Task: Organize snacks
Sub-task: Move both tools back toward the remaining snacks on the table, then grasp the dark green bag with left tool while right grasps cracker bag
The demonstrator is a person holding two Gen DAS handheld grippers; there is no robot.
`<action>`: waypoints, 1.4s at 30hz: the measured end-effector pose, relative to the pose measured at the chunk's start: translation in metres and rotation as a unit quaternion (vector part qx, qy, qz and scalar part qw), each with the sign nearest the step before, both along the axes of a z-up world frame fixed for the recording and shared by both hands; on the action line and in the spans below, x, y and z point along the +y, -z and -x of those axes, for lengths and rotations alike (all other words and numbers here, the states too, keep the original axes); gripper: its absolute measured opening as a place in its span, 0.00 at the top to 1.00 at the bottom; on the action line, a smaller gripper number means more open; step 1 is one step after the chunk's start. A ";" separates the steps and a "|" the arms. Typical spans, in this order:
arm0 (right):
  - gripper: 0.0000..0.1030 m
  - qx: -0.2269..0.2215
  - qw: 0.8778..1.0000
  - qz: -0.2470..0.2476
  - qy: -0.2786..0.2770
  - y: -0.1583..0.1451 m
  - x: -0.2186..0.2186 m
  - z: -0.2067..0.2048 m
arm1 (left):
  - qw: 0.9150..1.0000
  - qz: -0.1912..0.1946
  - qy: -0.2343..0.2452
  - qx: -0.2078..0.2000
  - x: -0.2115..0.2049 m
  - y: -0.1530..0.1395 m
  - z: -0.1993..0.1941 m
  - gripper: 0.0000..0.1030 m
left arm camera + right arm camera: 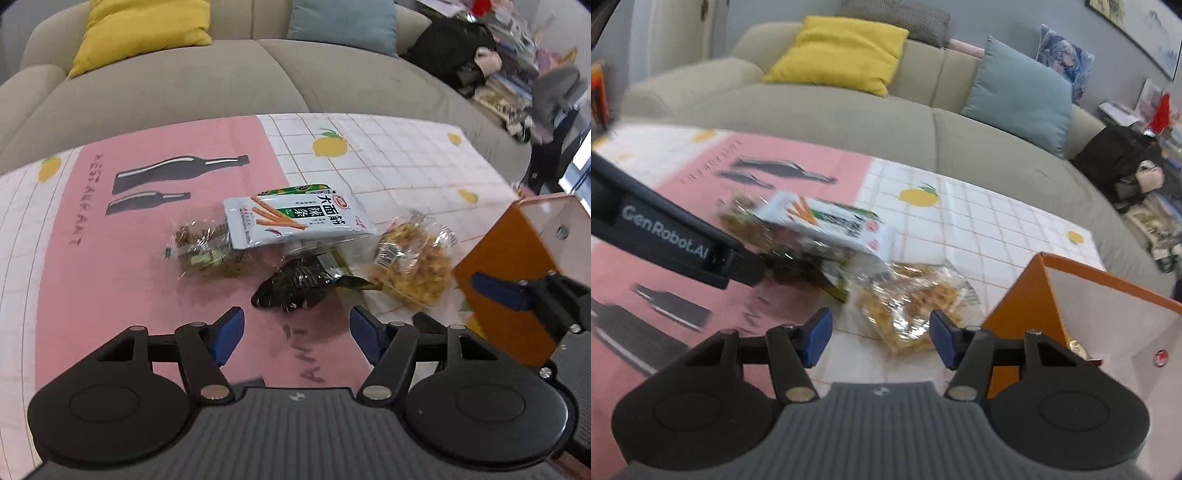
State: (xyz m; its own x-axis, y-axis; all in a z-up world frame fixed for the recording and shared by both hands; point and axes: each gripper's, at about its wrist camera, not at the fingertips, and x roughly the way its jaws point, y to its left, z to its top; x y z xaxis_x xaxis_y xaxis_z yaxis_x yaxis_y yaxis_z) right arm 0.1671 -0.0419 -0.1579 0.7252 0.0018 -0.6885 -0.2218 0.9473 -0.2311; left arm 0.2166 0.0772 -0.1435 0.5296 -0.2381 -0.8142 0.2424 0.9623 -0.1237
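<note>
Snack packets lie in a loose heap on a table spread with a pink and white checked cloth (110, 258), in front of a beige sofa (184, 85). Uppermost is a white pouch with green print (295, 219); a clear bag of brownish snacks (203, 247) lies beside it, a dark crumpled packet (295, 290) in front of it, and a clear bag of yellow snacks (417, 266) on the side towards an orange box (506, 280).

The orange box stands open at the table's edge. Its pale inside shows only in the right wrist view (1108, 317), where something gold and something red sit low in it, too cut off to name.

The left gripper (297, 330) has its jaws wide apart with nothing between them; the dark crumpled packet lies just beyond its fingertips, untouched. The right gripper (881, 338) also stands with jaws apart and nothing clamped, poised over the near edge of the clear bag of yellow snacks (912, 299); whether its pads touch the wrapper I cannot tell.

The left wrist view is sharp and shows the right gripper in front of the box. The right wrist view is blurred, and the left tool's black body crosses its left side over the heap.
</note>
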 end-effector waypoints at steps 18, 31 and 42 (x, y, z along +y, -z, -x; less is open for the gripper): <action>0.96 0.023 0.999 0.028 0.007 0.029 -0.004 0.000 | 1.000 -0.010 -0.012 0.000 -0.013 0.020 0.001 0.88; 1.00 0.102 0.994 -0.035 -0.031 0.007 -0.001 0.055 | 0.993 0.019 -0.091 0.079 -0.001 0.010 0.078 0.92; 0.94 0.114 0.987 -0.080 -0.079 -0.008 -0.001 0.095 | 0.986 0.090 -0.081 0.118 0.001 0.009 0.121 0.88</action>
